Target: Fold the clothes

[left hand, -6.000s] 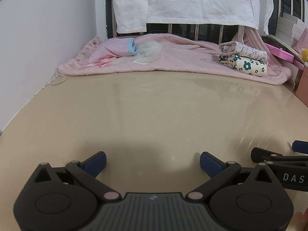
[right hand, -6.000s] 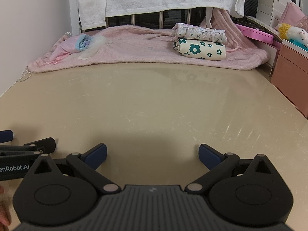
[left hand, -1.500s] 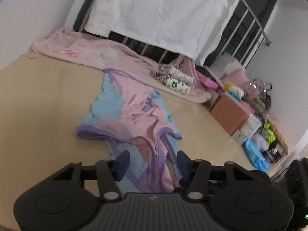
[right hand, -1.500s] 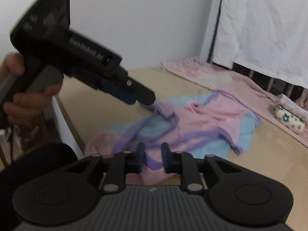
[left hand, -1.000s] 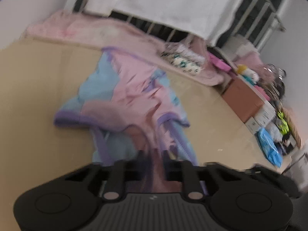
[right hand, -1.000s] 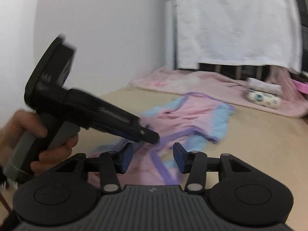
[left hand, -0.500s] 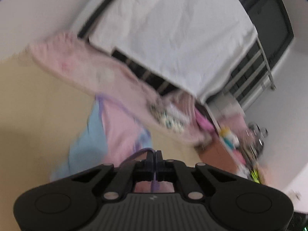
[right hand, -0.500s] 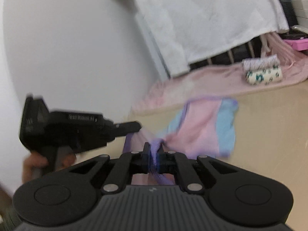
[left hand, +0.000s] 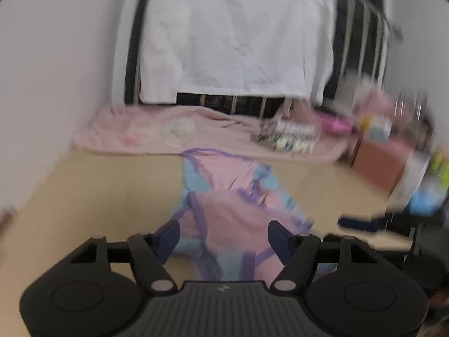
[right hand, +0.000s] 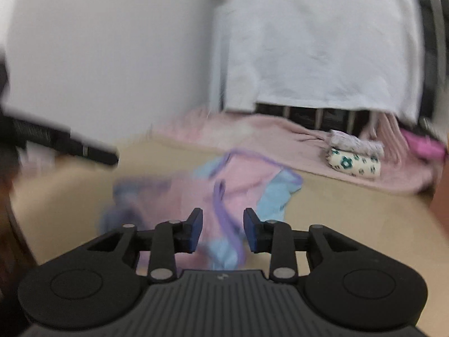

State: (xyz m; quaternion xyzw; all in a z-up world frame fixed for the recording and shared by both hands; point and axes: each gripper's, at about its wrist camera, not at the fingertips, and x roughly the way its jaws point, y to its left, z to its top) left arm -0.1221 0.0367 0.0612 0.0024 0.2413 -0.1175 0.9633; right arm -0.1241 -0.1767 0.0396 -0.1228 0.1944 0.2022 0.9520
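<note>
A pink and light-blue garment (left hand: 233,196) with purple trim lies spread on the beige table (left hand: 98,196), blurred by motion. My left gripper (left hand: 223,237) hangs open just above its near edge, nothing between the fingers. In the right wrist view the same garment (right hand: 224,185) lies crumpled ahead, and my right gripper (right hand: 223,229) is open over its near part, with a purple-trimmed strip showing between the blue pads. The other gripper's black body (right hand: 64,143) reaches in from the left there.
A pink blanket (left hand: 146,134) lies along the table's far edge, with folded floral clothes (right hand: 353,160) on its right part. A white cloth (left hand: 233,42) hangs over a metal rail behind. Boxes and clutter (left hand: 393,154) stand to the right.
Half a second ago both grippers were shut on the garment's purple trim and held it up. Now both are open and the garment lies on the table.
</note>
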